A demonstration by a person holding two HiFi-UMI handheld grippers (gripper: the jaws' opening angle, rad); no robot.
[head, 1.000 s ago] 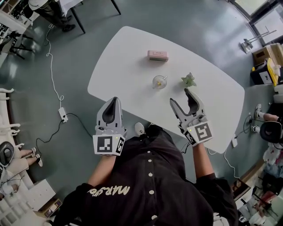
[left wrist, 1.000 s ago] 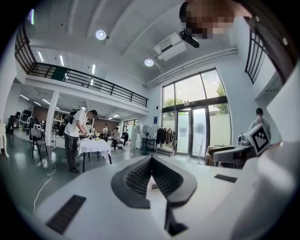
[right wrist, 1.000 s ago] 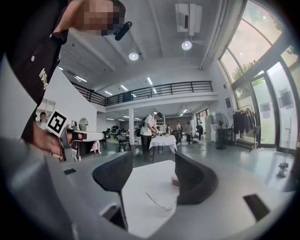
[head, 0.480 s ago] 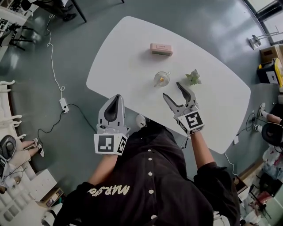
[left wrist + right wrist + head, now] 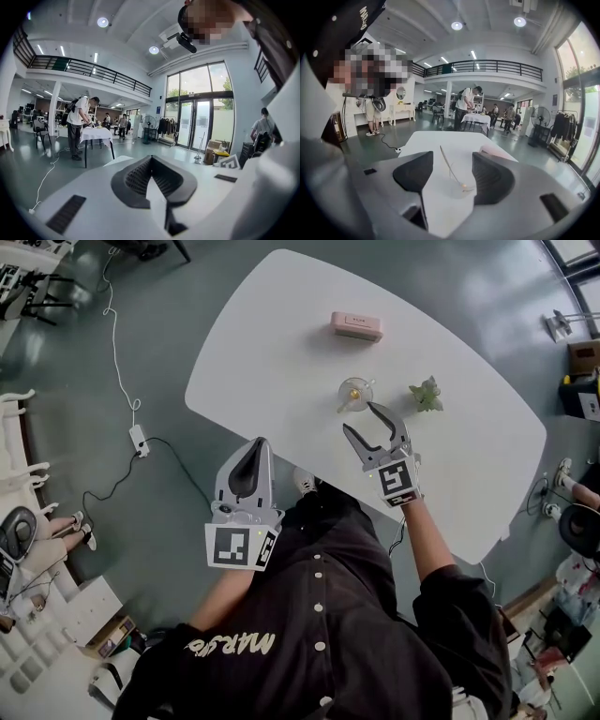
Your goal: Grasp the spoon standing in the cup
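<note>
White tabletop (image 5: 272,352) carries, by our count, one clear cup (image 5: 354,393) with one spoon (image 5: 451,165) leaning in it, one pink box (image 5: 356,325) and one green sprig (image 5: 426,393). Our right gripper (image 5: 359,418), jaws wide and closing, holds nothing; the cup sits just ahead of its tips. Our left gripper (image 5: 260,442), jaws together and empty, hangs beyond the tabletop's edge.

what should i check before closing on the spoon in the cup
1. Spoon standing in the cup: ok.
2. Spoon lined up with the right gripper gap: ok in the right gripper view.
3. Spoon between its pads: not ok, the cup sits just ahead; the jaws are closing with nothing between them.
4. Left gripper shut, empty, back from the cup: ok.
5. Plant and pink box apart from the cup: ok.
</note>
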